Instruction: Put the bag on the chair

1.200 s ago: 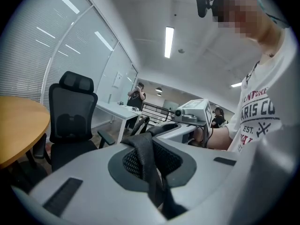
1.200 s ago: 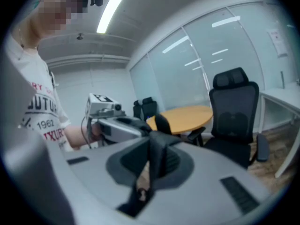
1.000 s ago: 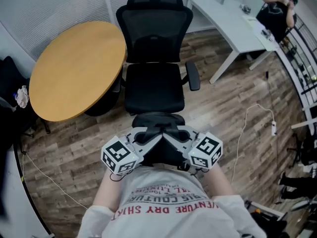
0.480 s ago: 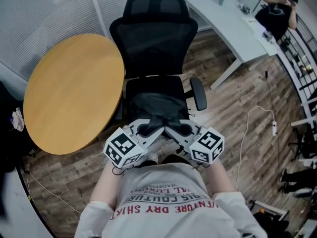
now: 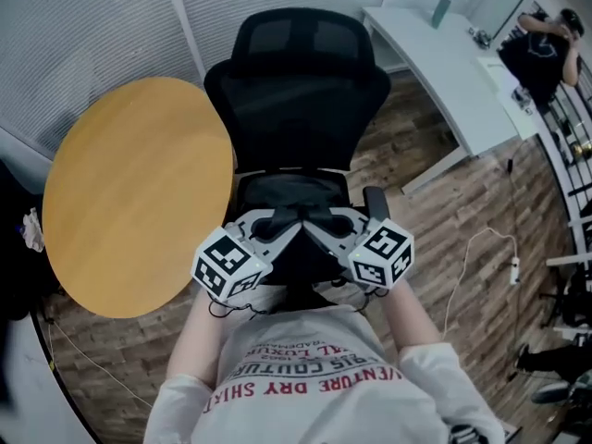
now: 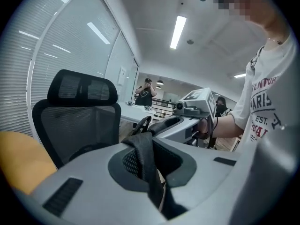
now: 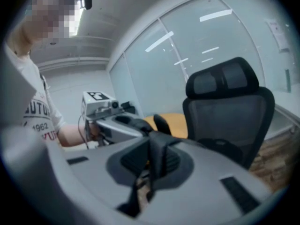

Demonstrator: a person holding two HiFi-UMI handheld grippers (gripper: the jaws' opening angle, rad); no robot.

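Note:
A black mesh office chair faces me, with its seat just ahead of my hands. The black bag hangs by its straps below both grippers, at the seat's front edge. My left gripper is shut on a black strap, which runs up between its jaws. My right gripper is shut on another strap. The two grippers point toward each other, tips almost touching. From the left gripper view I see the right gripper and the chair. Most of the bag's body is hidden under the grippers.
A round yellow table stands close on the chair's left. A white desk is at the far right, with a person beyond it. A white cable lies on the wood floor to the right. The chair's right armrest sticks out beside my right gripper.
I have stepped toward the chair. The bag and both grippers, earlier over the floor in front of the seat, now hang at the seat's front edge. Both grips are unchanged.

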